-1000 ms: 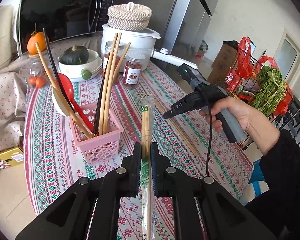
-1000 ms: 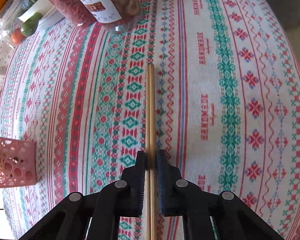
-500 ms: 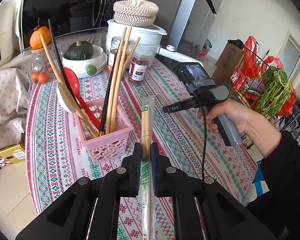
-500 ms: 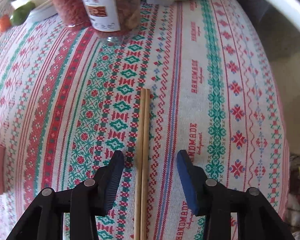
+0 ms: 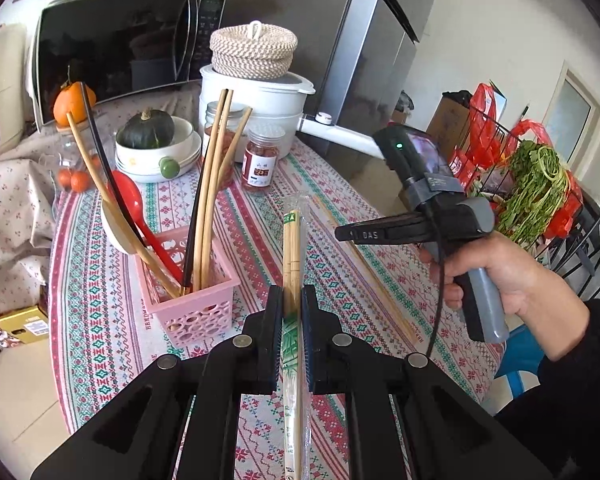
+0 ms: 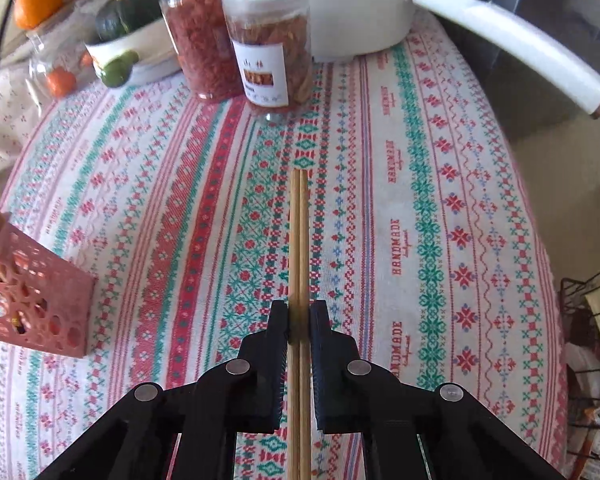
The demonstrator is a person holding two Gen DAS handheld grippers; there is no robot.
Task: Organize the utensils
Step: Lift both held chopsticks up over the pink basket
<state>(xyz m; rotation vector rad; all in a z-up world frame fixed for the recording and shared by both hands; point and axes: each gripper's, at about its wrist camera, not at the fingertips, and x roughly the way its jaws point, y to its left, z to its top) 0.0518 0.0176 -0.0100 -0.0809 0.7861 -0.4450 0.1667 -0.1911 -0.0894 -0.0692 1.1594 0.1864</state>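
The left tongs [image 5: 291, 300] were clamped on a wrapped pair of chopsticks [image 5: 291, 240], held above the table [image 5: 260, 208] just right of the pink basket [image 5: 192, 300]. The right tongs [image 6: 299, 316] were shut on a bare pair of chopsticks [image 6: 299, 240], pointing toward two jars [image 6: 272, 52]. The basket already held chopsticks, a wooden spoon and a red spoon [image 5: 130, 196].

"HANDMADE" woven repeatedly along the tablecloth [image 6: 396, 252], "DAS" on the right gripper [image 5: 370, 235], jar label [image 6: 262, 74] unreadable
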